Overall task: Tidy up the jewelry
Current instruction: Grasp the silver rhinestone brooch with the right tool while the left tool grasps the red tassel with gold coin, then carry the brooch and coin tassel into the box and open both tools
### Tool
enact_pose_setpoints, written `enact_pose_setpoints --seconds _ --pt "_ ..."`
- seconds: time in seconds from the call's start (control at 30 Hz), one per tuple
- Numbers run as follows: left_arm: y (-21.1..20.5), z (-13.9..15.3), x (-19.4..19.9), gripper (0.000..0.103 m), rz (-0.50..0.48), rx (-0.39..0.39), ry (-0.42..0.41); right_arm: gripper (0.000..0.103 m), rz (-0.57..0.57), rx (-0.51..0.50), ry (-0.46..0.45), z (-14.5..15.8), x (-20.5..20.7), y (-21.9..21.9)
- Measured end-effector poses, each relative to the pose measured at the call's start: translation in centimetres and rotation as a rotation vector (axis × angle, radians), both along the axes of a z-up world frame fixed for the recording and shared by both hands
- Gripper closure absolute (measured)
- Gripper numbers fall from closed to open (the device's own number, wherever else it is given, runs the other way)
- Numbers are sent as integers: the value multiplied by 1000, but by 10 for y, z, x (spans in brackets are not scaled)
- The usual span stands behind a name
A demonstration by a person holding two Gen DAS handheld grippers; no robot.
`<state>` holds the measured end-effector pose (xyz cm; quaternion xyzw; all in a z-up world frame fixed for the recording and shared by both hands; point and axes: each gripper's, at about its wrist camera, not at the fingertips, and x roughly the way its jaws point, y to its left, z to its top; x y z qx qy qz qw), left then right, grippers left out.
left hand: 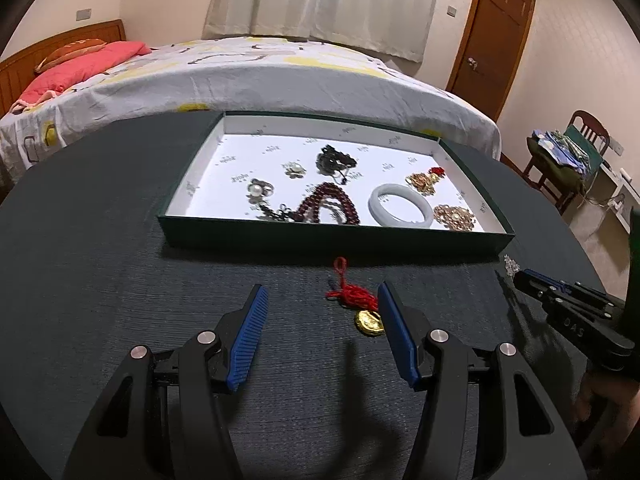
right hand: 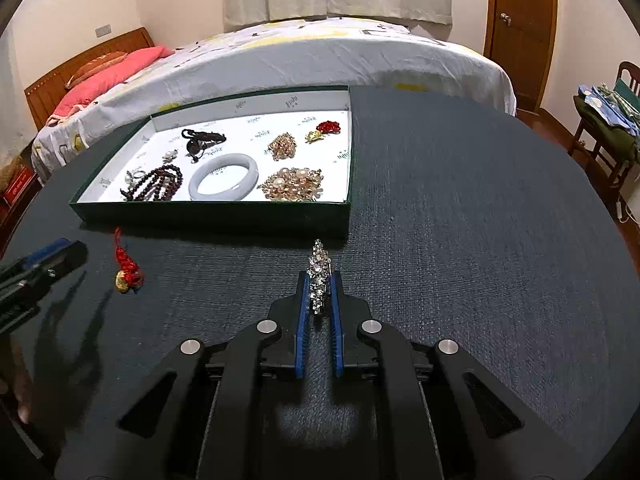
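Note:
My right gripper [right hand: 319,280] is shut on a sparkling rhinestone piece [right hand: 320,268], which pokes out past the blue pads, low over the dark table. The same piece [left hand: 511,264] shows at the right gripper [left hand: 520,276] in the left wrist view. My left gripper [left hand: 322,292] is open and holds nothing. A red knotted charm with a gold coin [left hand: 354,300] lies on the table, just inside its right finger. Behind it stands a dark green tray [left hand: 332,240] with a white floor. It holds a white bangle [left hand: 404,221], dark red beads [left hand: 328,204], gold brooches and other pieces.
The round dark table [right hand: 460,220] has bare cloth right of the tray [right hand: 208,216]. A bed [right hand: 320,60] with a patterned sheet stands right behind the table. A wooden chair [left hand: 576,156] piled with cloth is at the far right, and a wooden door [left hand: 492,36] beyond it.

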<state>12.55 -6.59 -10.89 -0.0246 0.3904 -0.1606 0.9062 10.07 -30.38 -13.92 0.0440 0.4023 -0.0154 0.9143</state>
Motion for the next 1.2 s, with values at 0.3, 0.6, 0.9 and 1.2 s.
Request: enact_pose_setpoints --seconds 0.3,0.6,0.9,1.2 --pt "-22 -10 8 47 -40 -15 37 93 9 24 -8 1 -4 0" --pt "-33 -21 21 59 -66 -16 84 93 12 38 -12 2 -5 -1" --pt "-33 -21 13 90 -110 -3 68 93 17 39 -8 1 -4 2" --pt "-29 -17 11 96 -114 -2 52 93 20 38 -16 2 -5 5"
